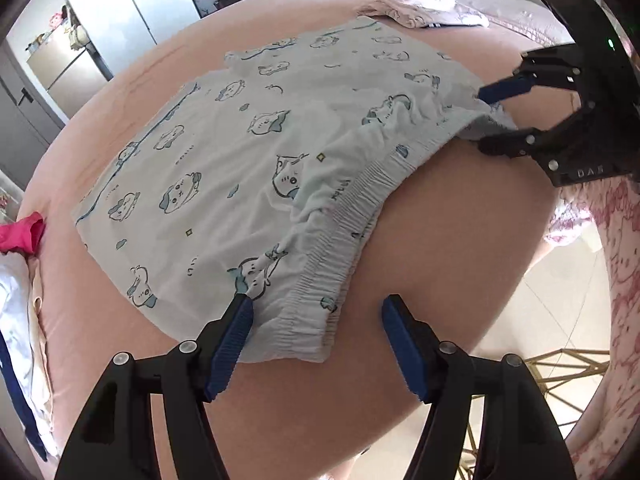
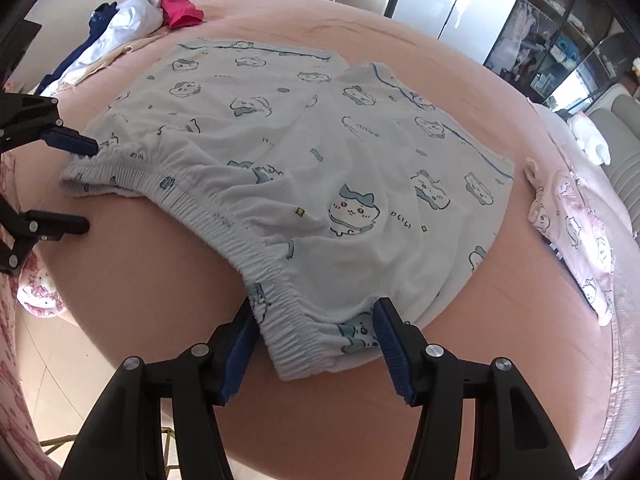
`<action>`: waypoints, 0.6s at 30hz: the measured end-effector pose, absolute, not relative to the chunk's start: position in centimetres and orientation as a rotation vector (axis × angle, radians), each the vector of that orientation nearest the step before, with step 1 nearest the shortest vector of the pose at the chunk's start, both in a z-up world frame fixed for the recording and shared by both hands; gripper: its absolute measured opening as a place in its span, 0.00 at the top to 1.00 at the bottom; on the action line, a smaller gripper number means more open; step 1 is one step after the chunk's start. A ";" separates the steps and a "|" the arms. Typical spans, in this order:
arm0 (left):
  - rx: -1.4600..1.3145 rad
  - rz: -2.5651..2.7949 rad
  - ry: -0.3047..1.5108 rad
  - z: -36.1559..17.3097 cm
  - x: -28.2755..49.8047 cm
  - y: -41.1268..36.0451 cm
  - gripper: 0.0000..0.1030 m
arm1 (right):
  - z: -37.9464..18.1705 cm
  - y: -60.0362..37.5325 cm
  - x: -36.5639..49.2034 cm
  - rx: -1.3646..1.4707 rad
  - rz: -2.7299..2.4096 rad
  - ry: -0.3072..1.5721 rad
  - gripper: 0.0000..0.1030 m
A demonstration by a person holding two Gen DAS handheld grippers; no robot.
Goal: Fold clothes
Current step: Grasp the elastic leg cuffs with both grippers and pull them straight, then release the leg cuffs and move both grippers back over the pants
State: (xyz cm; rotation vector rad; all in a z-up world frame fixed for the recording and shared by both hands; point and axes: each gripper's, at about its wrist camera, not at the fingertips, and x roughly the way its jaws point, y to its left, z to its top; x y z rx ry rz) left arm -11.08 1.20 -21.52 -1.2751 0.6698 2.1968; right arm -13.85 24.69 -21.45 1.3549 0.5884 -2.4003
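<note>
Left gripper (image 1: 316, 304): fingers spread apart, straddling one waistband corner, nothing clamped.
Right gripper (image 2: 316, 308): fingers likewise spread, straddling the opposite waistband corner.
Printed shorts (image 2: 288, 160): spread flat on the pink bed (image 2: 160, 260), elastic waistband toward both grippers, leg hems far side.

A pair of shorts (image 2: 288, 152) lies flat in the middle of a bed (image 2: 160, 264), its waistband (image 2: 224, 220) along the near edge. The left gripper (image 1: 316, 308) sits at one end of that waistband and the right gripper (image 2: 316, 312) at the other, each with its jaws apart around the fabric. A pile of clothes (image 2: 132, 20) rests on the bed beyond the shorts on the left-gripper side; a folded garment (image 2: 572, 236) lies on the opposite side.
</note>
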 end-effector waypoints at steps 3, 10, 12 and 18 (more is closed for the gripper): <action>-1.303 2.238 0.631 -21.3 -12.0 0.7 0.80 | -21.5 25.6 -13.5 1.357 -2.406 0.566 0.64; -1.361 2.146 0.577 -20.8 -11.9 -0.1 0.81 | -19.5 28.1 -14.5 1.411 -2.381 0.288 0.80; -1.379 2.114 0.574 -20.8 -11.7 -0.4 0.81 | -19.4 28.6 -14.0 1.420 -2.357 0.290 0.81; -1.427 2.022 0.557 -20.4 -10.9 -1.4 0.60 | -20.1 29.1 -13.0 1.487 -2.272 0.269 0.65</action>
